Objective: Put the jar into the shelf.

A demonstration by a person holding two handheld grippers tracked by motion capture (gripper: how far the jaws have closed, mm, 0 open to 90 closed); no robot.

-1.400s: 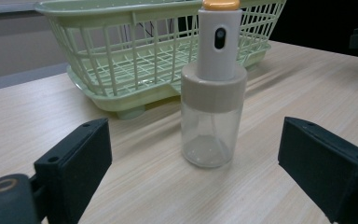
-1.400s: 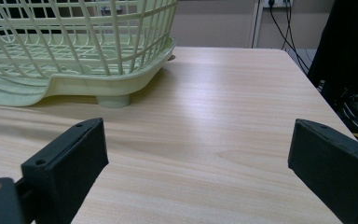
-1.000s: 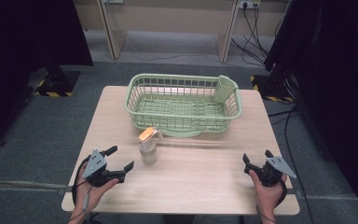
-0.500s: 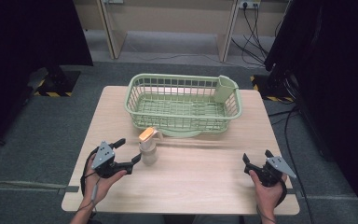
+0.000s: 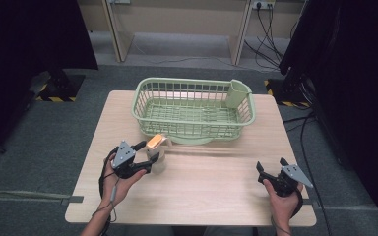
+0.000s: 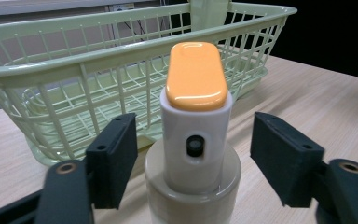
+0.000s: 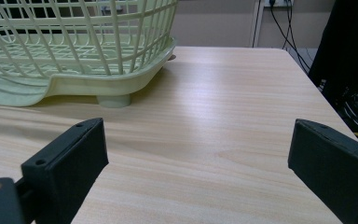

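Observation:
A cream bottle with an orange flip lid (image 5: 156, 150) stands upright on the table, just in front of the green basket (image 5: 192, 84). My left gripper (image 5: 146, 156) reaches in from the left with one jaw on each side of the bottle. In the left gripper view the bottle (image 6: 196, 135) sits between the two black pads (image 6: 114, 156), with a gap on either side. The jaws have just been closing around it without touching it. My right gripper (image 5: 270, 167) rests open near the table's front right corner, nothing between its jaws (image 7: 196, 154).
The green wire basket (image 6: 74, 74) has nothing in it and carries a small cup compartment (image 5: 237, 93) at its right rear corner. Bare wooden tabletop (image 5: 211, 191) stretches between the two hands. Cables and dark stands surround the table on the floor.
My left gripper has moved right and forward up to the bottle, and its jaws have narrowed around it. The right gripper has stayed where it was.

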